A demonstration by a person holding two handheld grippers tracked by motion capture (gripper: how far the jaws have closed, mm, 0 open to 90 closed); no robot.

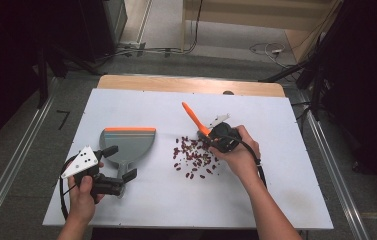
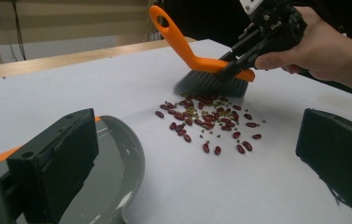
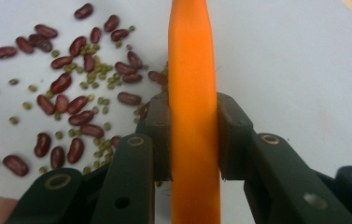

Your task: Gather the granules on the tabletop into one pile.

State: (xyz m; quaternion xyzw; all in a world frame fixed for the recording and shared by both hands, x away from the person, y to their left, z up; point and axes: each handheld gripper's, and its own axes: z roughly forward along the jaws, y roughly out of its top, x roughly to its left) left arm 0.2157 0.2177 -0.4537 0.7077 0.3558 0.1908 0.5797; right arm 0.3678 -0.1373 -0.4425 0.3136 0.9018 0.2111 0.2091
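Observation:
A pile of red beans and small green beans [image 1: 193,157] [image 2: 206,121] [image 3: 71,93] lies right of the white board's middle. My right gripper [image 1: 210,136] [image 2: 232,67] [image 3: 193,135] is shut on the orange handle of a hand brush [image 1: 194,118] [image 3: 190,70]. Its grey bristles [image 2: 211,86] rest at the far edge of the beans. A grey dustpan [image 1: 126,142] [image 2: 117,172] with an orange lip lies left of the beans. My left gripper [image 1: 121,162] [image 2: 197,154] is open, its jaws wide apart on either side of the dustpan's handle end.
The white board [image 1: 276,190] covers a wooden table [image 1: 191,84]. Metal rails [image 1: 11,170] run along both sides on the floor. Cables [image 1: 268,49] lie on the floor behind the table, and dark stands rise at the far corners.

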